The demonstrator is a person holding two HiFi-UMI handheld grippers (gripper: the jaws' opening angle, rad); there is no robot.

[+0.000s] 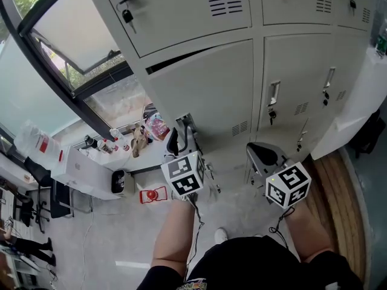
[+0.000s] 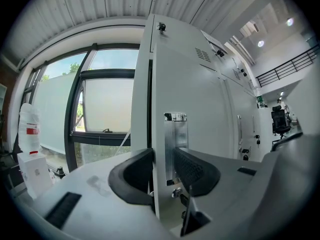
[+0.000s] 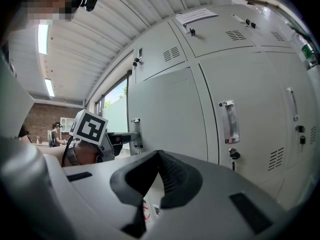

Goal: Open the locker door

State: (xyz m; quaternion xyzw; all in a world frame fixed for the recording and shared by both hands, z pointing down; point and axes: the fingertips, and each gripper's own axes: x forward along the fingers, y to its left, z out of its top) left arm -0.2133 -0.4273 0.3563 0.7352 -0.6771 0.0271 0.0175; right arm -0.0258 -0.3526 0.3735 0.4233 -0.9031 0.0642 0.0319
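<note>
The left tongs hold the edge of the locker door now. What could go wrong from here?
The left tongs pinch only the thin edge of the locker door, so they may slip off when pulling. The key hanging under the handle is close to one pad and could be caught or bent.

On the grey floor [image 1: 115,234] stand the lockers [image 1: 205,83], with a red-and-white object [image 1: 154,194] near a black object [image 1: 119,180].

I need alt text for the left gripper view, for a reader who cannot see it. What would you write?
The left gripper clamps the edge of a pale grey locker door, one jaw behind it and one on its metal handle. A large window is to the left.
</note>
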